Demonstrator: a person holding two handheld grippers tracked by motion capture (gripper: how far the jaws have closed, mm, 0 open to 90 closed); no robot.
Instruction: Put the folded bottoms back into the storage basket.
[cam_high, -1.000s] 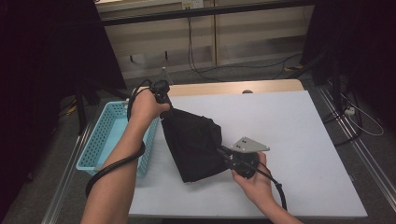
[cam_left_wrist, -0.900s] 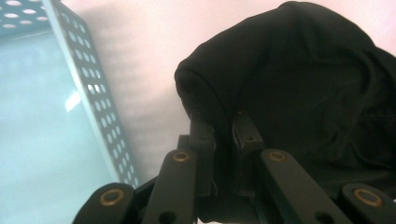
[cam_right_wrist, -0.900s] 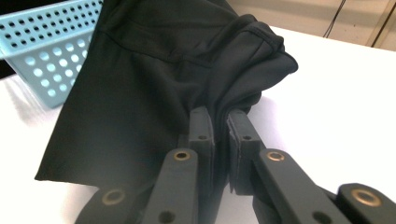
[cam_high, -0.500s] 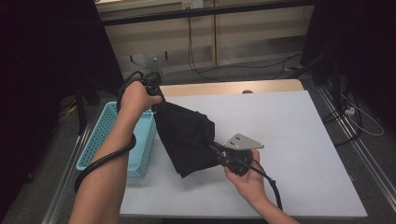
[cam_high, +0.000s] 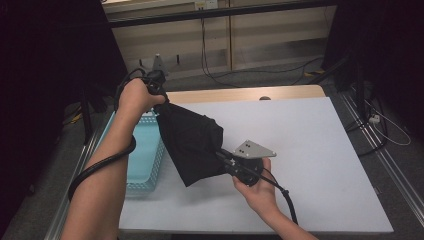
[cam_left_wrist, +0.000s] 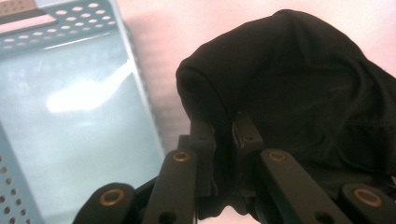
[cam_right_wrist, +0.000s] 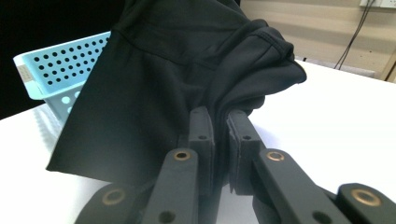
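The left gripper (cam_high: 159, 96) has lifted its pinched corner of the soft black cloth (cam_high: 192, 142) higher, over toward the light blue plastic basket with holes (cam_high: 145, 165). The right gripper (cam_high: 223, 156), also clamped on cloth, follows above the white table (cam_high: 310, 150). It looks headed for the basket. I see no readable writing.

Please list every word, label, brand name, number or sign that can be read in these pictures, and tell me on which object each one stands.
No text can be read.
Sticker on the blue basket's rim: too blurred to read.
Black garment: no print or label showing.
Grey plate on the right gripper: screw holes, no writing.
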